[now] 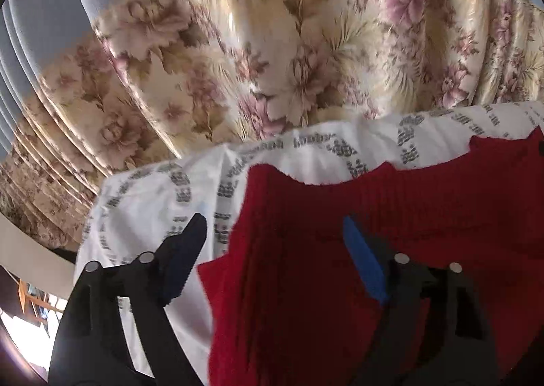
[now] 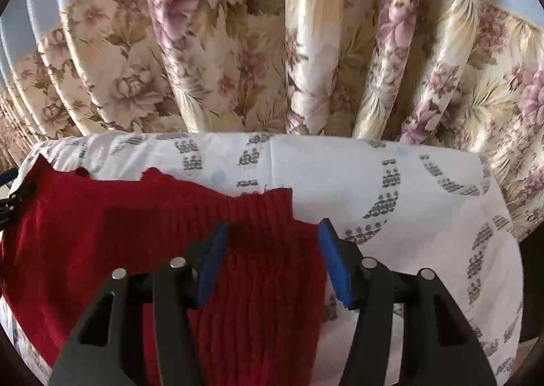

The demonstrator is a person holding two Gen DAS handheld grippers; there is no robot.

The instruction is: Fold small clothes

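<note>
Behind everything, pleated floral curtain in cream and mauve satin [image 2: 238, 56]. Below it, white tablecloth printed with curved grey motifs [image 2: 391, 161]. Spread flat on that cloth, red ribbed knit garment [image 2: 142, 223]. Over its left part, black left gripper with blue pads [image 1: 275, 226], jaws wide apart, gripping nothing. Over its right edge, black right gripper [image 2: 272, 233], jaws parted, nothing clamped.

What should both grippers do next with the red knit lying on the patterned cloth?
Probably lower both and close on the near edge. The left gripper and right gripper stand open above the red knit garment, pads pressing nothing. It lies spread on the white patterned cloth, so a fresh grip seems needed before another fold.
</note>
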